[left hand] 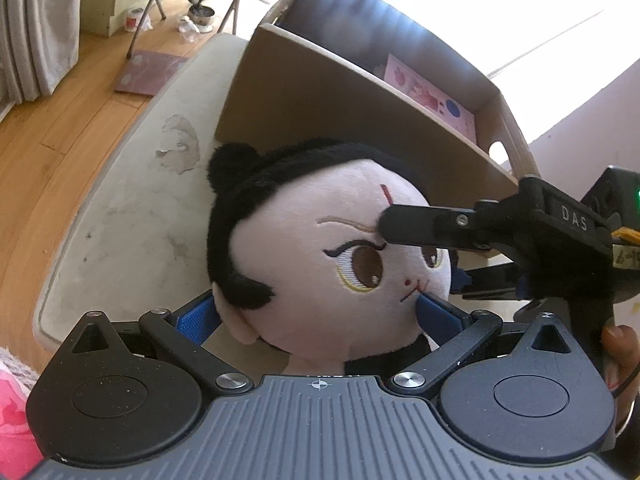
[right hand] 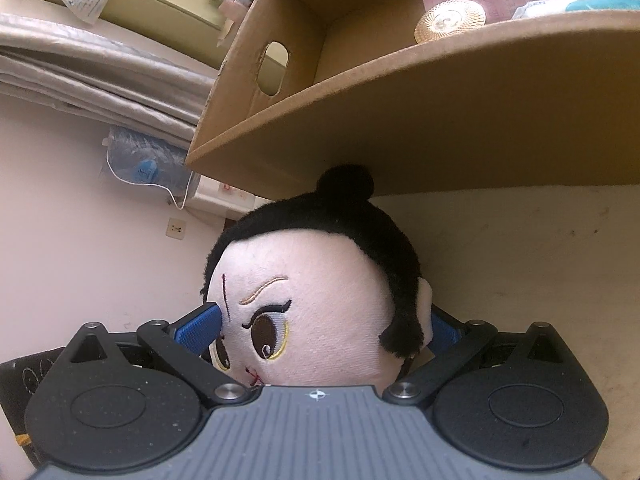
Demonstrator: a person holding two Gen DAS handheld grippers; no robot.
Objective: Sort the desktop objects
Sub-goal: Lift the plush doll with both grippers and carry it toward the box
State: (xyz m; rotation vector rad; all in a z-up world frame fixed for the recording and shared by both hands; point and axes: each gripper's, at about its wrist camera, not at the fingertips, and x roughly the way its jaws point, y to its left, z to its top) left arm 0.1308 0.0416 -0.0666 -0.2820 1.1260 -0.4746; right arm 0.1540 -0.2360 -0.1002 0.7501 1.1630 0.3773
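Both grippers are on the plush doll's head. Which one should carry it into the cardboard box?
Probably the left gripper: its jaws span the whole head of the plush doll. The right gripper presses on the face. The cardboard box sits just behind.

I see a plush doll of soft matt cloth with fuzzy black hair, a matt brown cardboard box, a scuffed, stained table, and glossy wood floor at left
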